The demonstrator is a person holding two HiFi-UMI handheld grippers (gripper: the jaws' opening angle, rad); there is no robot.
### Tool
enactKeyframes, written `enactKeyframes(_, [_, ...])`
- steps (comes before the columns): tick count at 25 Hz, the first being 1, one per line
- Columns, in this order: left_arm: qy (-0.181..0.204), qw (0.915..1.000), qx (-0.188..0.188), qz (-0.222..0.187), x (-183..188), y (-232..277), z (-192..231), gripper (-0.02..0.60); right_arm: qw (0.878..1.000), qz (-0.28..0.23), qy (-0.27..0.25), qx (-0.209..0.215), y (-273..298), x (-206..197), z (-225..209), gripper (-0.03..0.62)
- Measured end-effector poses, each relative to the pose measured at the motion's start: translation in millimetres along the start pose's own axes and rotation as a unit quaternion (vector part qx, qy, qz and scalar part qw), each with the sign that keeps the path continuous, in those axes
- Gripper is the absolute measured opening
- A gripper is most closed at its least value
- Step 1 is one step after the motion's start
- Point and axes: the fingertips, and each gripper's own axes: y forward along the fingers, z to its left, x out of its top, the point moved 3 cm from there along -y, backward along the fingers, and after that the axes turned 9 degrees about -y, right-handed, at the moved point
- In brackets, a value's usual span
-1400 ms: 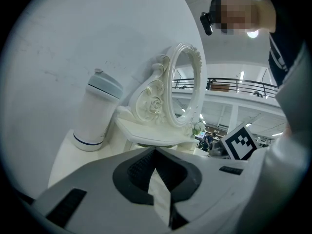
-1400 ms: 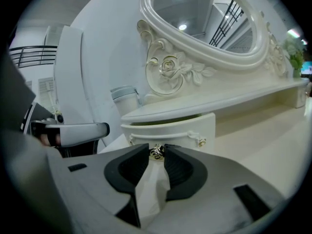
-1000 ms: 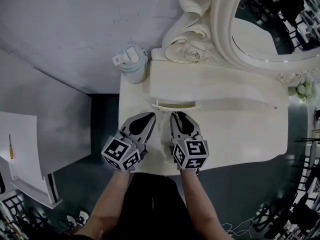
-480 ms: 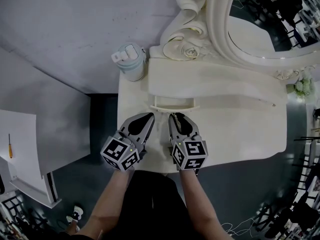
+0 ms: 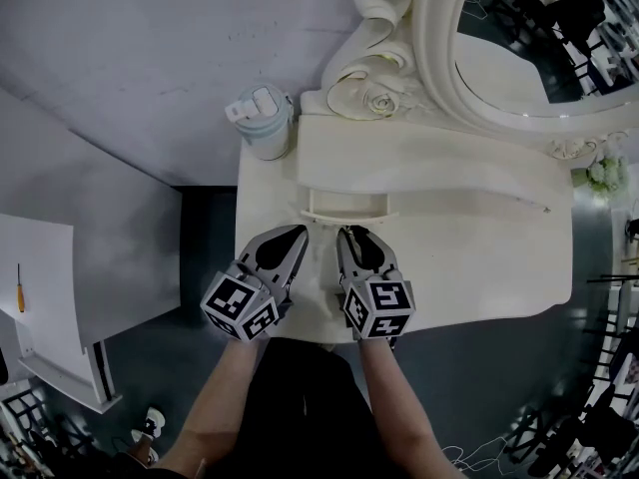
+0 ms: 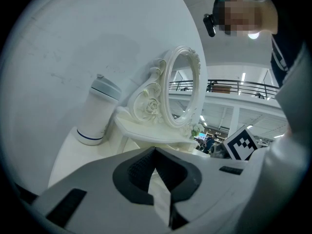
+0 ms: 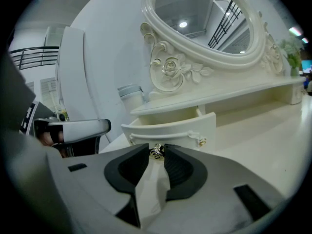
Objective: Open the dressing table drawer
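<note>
Two bare forearms reach forward from the bottom of the head view, each hand holding a gripper with a marker cube at its rear. The left gripper (image 5: 297, 234) (image 6: 155, 151) lies over the front part of the dressing table's top (image 5: 479, 257), just beside the right one. Its jaws are pressed together at the tips, with nothing between them. The right gripper (image 5: 354, 232) (image 7: 157, 148) points straight at the drawer (image 5: 344, 206) (image 7: 170, 128). Its jaws are almost together, and their tips pinch a small metal knob (image 7: 156, 152) at the middle of the drawer front.

The drawer stands partly pulled out from under the raised shelf (image 5: 419, 173), at the shelf's left end, so that a strip of its inside shows from above. In the right gripper view its curved cream front juts forward of the shelf edge, with a small gilt fitting (image 7: 200, 140) to the right of the knob.

Behind the drawer and to its left, a pale blue-grey tumbler (image 5: 262, 123) (image 6: 96, 111) (image 7: 130, 94) with a lid stands upright on the back left corner of the top, close to the wall. At the back rises an oval mirror (image 5: 519, 48) (image 6: 181, 89) (image 7: 204, 18) in a carved cream frame, with a rose (image 5: 384, 110) (image 7: 171, 67) at its lower left. A small bunch of pale flowers (image 5: 607, 178) sits at the shelf's far right end
</note>
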Motion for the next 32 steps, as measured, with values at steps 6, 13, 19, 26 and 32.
enactKeyframes(6, [0.0, 1.0, 0.002, -0.001, 1.1, -0.5, -2.3, 0.006, 1.0, 0.001, 0.0, 0.001, -2.7, -1.0, 1.1, 0.106])
enactKeyframes(13, [0.001, 1.0, 0.0, -0.001, -1.2, 0.3, -5.1, 0.006, 1.0, 0.001, 0.0, 0.004, -5.8, -3.5, 2.5, 0.106])
enactKeyframes(19, [0.001, 1.0, -0.001, 0.0, -3.1, -0.2, -8.5, 0.006, 1.0, 0.001, 0.0, 0.006, -9.4, -5.5, 3.7, 0.106])
enactKeyframes(26, [0.002, 1.0, -0.002, -0.001, -2.1, -2.4, -12.0, 0.006, 1.0, 0.002, -0.002, 0.006, -13.0, -7.5, 5.4, 0.106])
enactKeyframes(32, [0.002, 1.0, -0.002, -0.001, -2.6, -4.2, -12.1, 0.006, 1.0, 0.004, -0.003, 0.007, -14.2, -8.5, 6.6, 0.106])
